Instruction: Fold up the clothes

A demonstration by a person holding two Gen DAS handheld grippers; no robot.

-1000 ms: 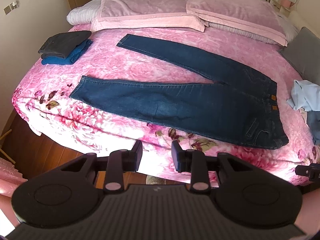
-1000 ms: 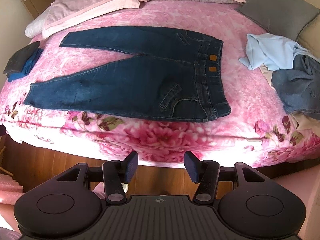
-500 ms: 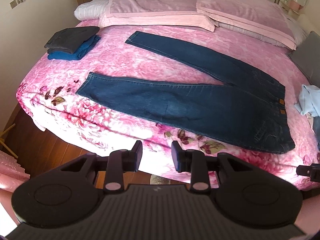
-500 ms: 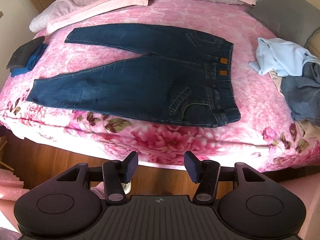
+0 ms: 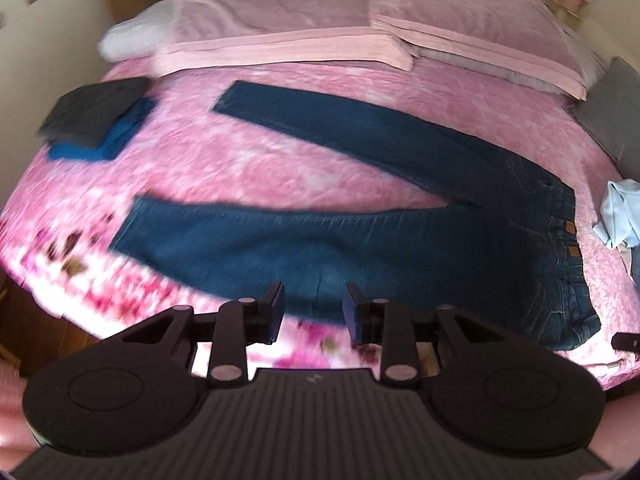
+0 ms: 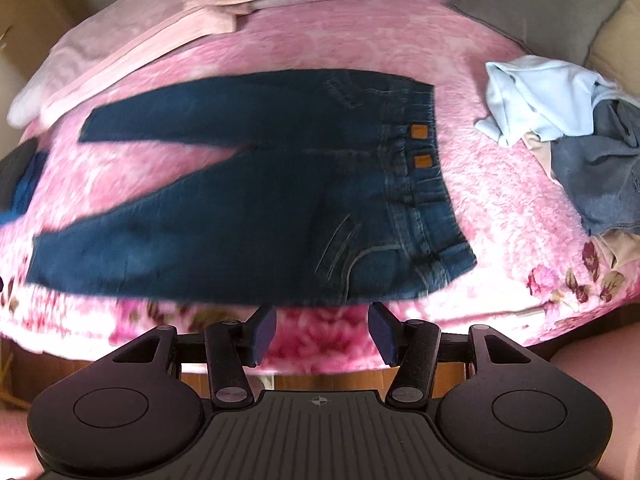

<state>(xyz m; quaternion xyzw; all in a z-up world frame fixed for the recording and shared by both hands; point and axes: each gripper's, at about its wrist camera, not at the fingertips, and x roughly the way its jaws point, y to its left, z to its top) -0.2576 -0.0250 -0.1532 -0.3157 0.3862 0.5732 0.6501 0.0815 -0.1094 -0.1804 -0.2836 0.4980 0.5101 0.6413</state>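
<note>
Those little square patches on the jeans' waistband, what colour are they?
Tan-orange patches, clearest in the right wrist view.

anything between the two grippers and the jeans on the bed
Nothing visible. The jeans lie flat and uncovered on the pink bedspread. The left gripper and right gripper are both open, with only bedspread ahead. The folded stack and the pile of clothes sit off to the sides.

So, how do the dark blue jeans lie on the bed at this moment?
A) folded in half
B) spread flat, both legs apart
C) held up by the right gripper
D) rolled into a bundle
B: the jeans lie flat on the pink bedspread, legs forming a V; both grippers are open and empty.
</note>
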